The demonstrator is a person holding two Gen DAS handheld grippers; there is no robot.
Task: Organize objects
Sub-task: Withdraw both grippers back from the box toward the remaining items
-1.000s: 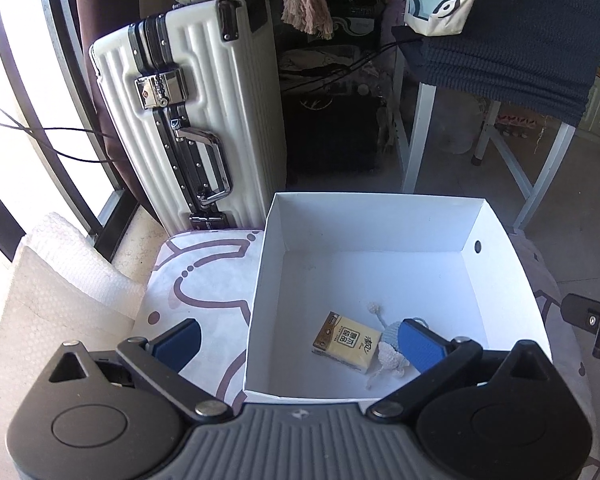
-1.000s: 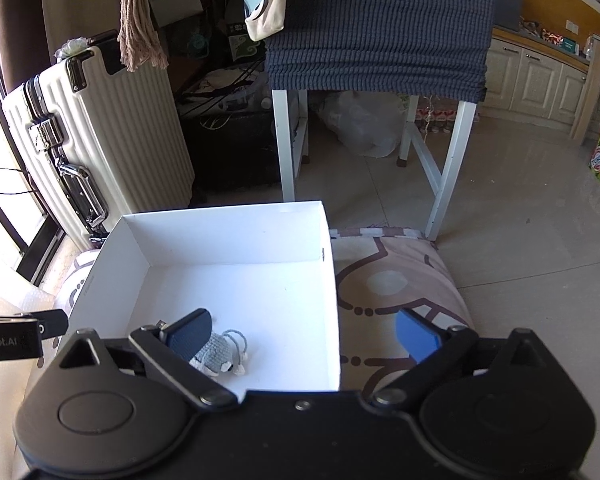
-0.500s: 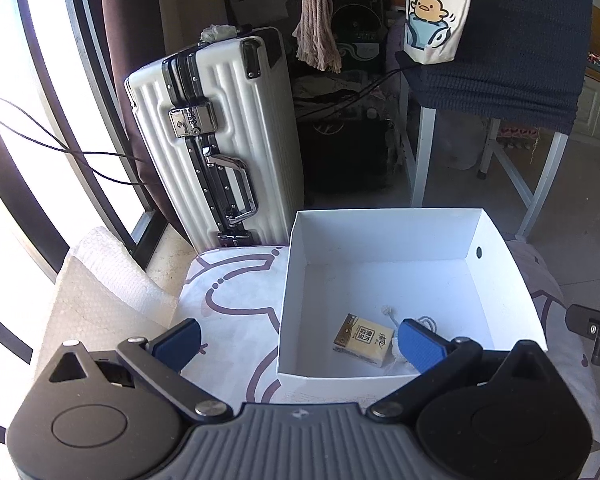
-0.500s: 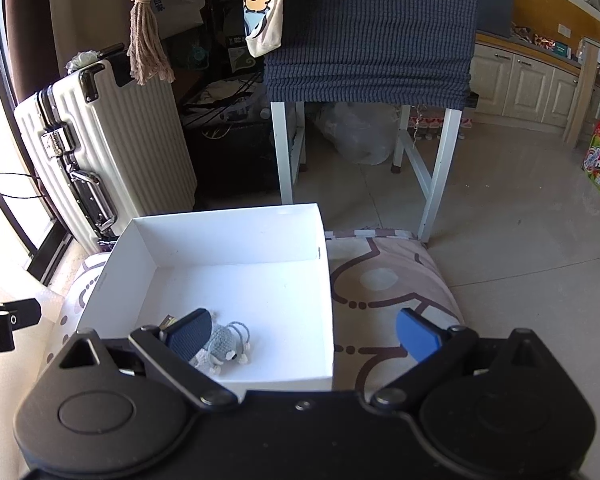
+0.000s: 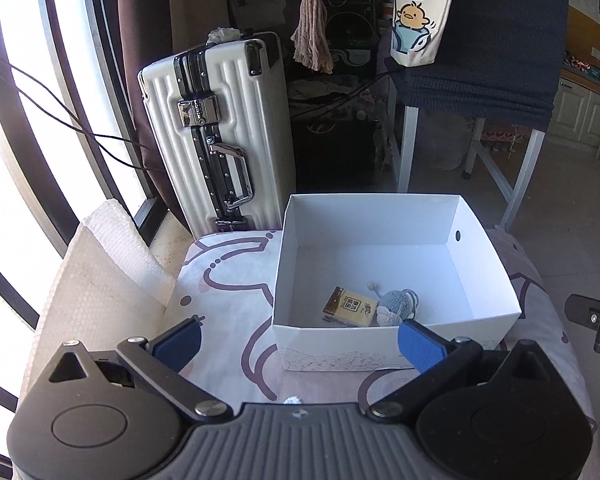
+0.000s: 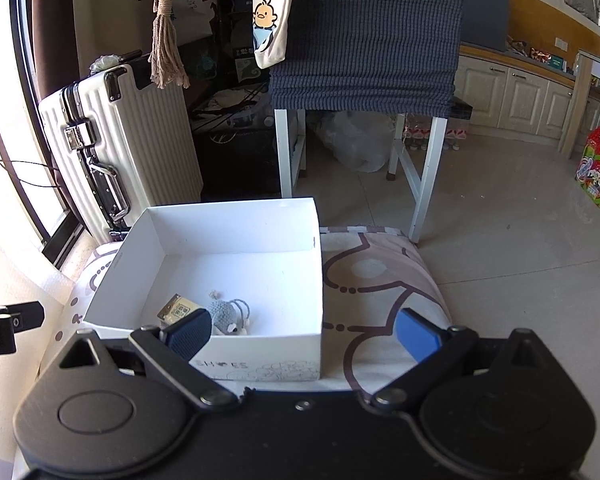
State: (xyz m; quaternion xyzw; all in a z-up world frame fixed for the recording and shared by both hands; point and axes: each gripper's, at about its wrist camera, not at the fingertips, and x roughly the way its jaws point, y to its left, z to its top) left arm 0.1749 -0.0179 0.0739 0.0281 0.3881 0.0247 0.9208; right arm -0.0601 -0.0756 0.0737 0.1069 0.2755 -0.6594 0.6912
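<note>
A white open box [image 5: 364, 218] [image 6: 236, 216] stands on a patterned cushion [image 5: 228, 276] [image 6: 376, 276]. Inside it, near the front wall, lie a small tan packet [image 5: 350, 307] [image 6: 178, 307] and a grey knitted toy mouse [image 5: 398, 304] [image 6: 226, 314] side by side. My left gripper [image 5: 298, 344] is open and empty, held above and in front of the box. My right gripper [image 6: 300, 334] is open and empty too, straddling the box's front right corner from above. The tip of the right gripper [image 5: 594, 320] shows at the edge of the left wrist view.
A white hard-shell suitcase [image 5: 216, 132] [image 6: 116, 144] stands behind the cushion on the left. Bubble wrap [image 5: 100, 276] lies at the left by the window. A white-legged table draped with a dark blue cloth [image 6: 368, 28] stands behind the box. Tiled floor [image 6: 520, 240] spreads to the right.
Both grippers have pulled back and risen away from the box, which now looks smaller and farther. The packet and the toy mouse stayed put. Both grippers stayed open.
</note>
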